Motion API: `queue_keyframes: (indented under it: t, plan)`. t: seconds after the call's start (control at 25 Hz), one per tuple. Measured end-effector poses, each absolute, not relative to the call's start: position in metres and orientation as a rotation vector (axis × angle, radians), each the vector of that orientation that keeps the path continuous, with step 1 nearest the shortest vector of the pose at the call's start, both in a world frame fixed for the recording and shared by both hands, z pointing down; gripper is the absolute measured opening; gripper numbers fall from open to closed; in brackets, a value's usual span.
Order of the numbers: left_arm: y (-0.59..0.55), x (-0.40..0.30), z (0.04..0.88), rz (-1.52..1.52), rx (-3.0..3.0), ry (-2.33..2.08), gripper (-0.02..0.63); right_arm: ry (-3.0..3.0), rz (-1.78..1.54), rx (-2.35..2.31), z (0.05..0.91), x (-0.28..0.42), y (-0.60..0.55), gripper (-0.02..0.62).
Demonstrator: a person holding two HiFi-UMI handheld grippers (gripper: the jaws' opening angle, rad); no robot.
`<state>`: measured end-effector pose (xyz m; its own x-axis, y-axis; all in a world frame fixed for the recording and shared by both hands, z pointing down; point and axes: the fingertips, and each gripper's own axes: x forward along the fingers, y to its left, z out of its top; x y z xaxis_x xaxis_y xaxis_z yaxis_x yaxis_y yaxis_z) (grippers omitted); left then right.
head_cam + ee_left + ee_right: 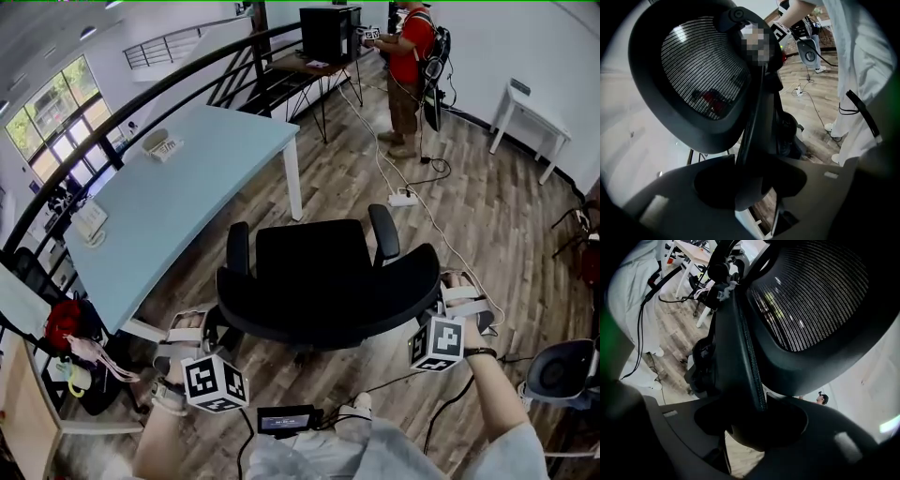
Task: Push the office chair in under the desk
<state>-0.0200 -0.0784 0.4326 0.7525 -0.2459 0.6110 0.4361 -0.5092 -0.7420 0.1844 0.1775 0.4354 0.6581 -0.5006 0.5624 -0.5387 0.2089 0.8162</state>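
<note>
Desk (178, 187): ahead and left of both tongs.
Left tongs (202, 328): jaws wide, clamped on left back rim.
Chair (323, 281): between tongs, seat toward Desk, not yet under. Judged bulky, frame stiff, mesh yielding, likely rolls freely; hold rim, not mesh.
Right tongs (452, 295): clamped on right rim.
Head view alone shows the gap to Desk. Gripper views alone show rim seated between jaws.

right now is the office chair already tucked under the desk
No, the office chair stands off the corner of the desk, its whole seat out in the open.
</note>
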Motion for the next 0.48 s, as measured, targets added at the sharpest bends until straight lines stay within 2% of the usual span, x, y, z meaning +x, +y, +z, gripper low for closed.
queue_keyframes:
  t: [0.48]
  plan:
    - [-0.058, -0.015, 0.430, -0.935, -1.944, 0.009, 0.193, -1.081, -0.044, 1.374, 0.439, 0.208, 0.179, 0.202]
